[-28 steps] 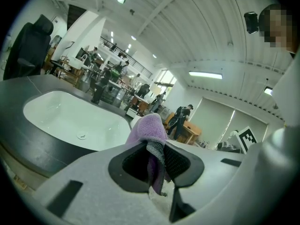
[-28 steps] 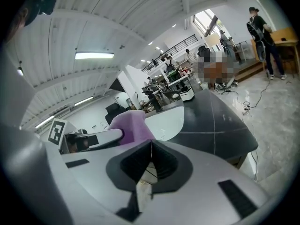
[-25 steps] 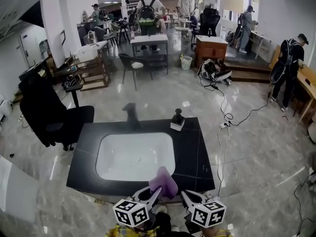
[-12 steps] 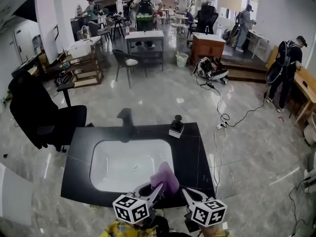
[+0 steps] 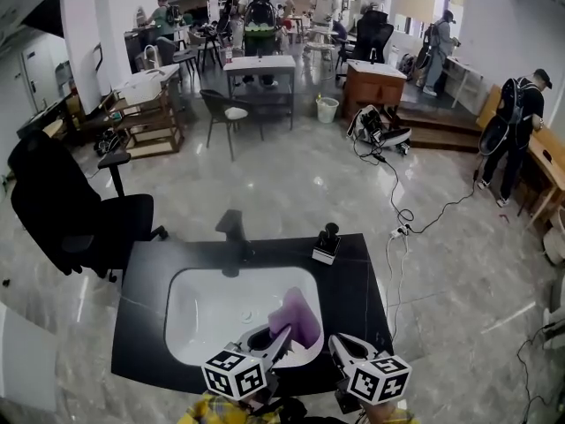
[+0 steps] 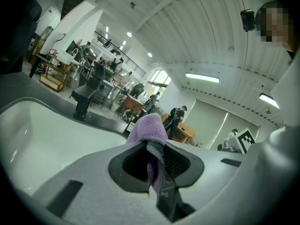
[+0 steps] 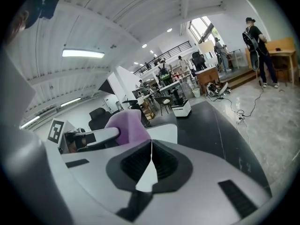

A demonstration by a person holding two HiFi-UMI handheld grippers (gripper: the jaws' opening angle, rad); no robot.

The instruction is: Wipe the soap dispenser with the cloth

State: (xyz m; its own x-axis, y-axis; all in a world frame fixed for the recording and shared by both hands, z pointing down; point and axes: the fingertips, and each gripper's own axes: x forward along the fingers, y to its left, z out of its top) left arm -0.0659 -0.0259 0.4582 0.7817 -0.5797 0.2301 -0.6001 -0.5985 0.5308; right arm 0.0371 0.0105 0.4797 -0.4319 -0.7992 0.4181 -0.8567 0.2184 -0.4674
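- left gripper (image 6: 157,150): jaws clenched on a purple cloth (image 6: 147,128). the fabric is pinched between the pads and bunches up above the tips.
- right gripper (image 7: 151,146): jaws closed flat against each other, with nothing between them.
- position, head view: both grippers sit at the near edge of a black counter (image 5: 355,294). the left one reaches over the near rim of the white basin (image 5: 212,312). the right one is just beside it, over the dark top.
- the cloth hangs over the near right part of the basin.
- soap dispenser (image 5: 327,242): dark top on a pale square base. it stands upright on the counter, beyond the basin's far right corner. it is well apart from the cloth and from both grippers, and nothing touches it.
- faucet (image 5: 231,230): dark, at the middle of the basin's far rim, left of the dispenser.
- surroundings: a black office chair (image 5: 66,206) stands on the glossy floor left of the counter. cables (image 5: 397,210) trail over the floor to the right. several persons stand at desks in the background.
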